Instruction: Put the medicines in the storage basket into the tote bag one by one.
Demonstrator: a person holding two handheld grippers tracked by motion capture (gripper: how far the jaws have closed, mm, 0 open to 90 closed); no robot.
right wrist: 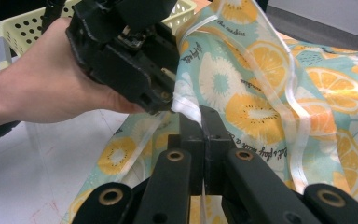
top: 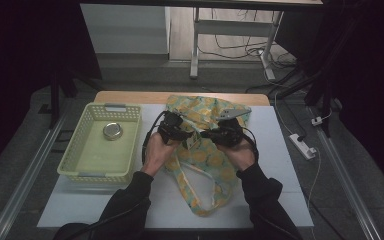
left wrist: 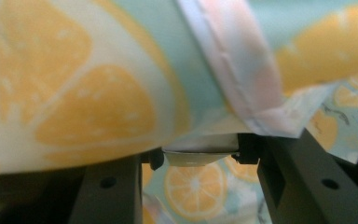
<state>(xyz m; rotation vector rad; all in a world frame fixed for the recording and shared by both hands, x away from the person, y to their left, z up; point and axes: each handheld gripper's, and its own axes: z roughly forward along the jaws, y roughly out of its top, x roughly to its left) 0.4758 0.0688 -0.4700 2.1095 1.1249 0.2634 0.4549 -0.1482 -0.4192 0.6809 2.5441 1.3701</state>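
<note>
The lemon-print fabric bag lies mid-table, right of the yellow basket; to open its mouth well, both rim grips should hold firm while the hands draw apart evenly. The right gripper is clamped tight on the white-trimmed edge. The left gripper, hand angled inward, pinches the hem in partly closed jaws.
</note>
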